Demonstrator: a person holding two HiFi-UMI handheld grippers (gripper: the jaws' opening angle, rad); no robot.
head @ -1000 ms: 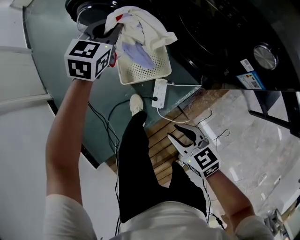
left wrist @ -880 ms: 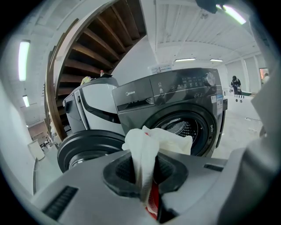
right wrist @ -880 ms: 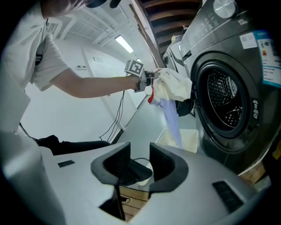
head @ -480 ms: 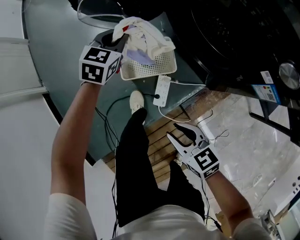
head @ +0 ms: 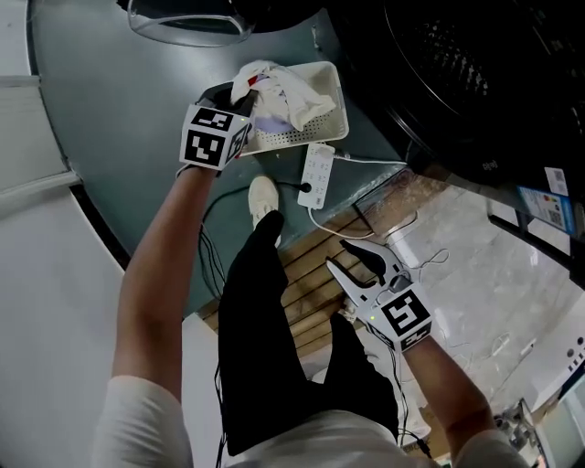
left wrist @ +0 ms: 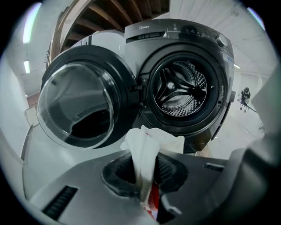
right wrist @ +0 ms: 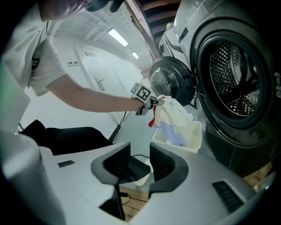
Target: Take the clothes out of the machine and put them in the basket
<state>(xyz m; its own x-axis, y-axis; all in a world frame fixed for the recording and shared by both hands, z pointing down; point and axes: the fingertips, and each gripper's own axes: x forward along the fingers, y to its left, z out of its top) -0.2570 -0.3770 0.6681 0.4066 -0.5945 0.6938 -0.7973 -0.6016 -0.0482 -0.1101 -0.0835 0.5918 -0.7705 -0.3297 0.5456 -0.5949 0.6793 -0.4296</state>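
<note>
Left tongs (left wrist: 147, 176) clamped on white clothes (head: 279, 96); the bundle drapes into the basket (head: 336, 87) on the floor. Basket sits just before the machine (left wrist: 184, 83), beside its open door (left wrist: 83, 105). Power strip (head: 315, 174), cables (head: 212, 247) and a shoe (head: 263, 196) crowd its near edge. Right tongs (head: 340, 256) gape, empty, well apart.

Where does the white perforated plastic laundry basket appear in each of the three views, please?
Head view: the white perforated plastic laundry basket sits upper middle.
Left gripper view: not in it.
Right gripper view: the basket is just right of centre.
Shared landmark: the washing machine's open round glass door.
</note>
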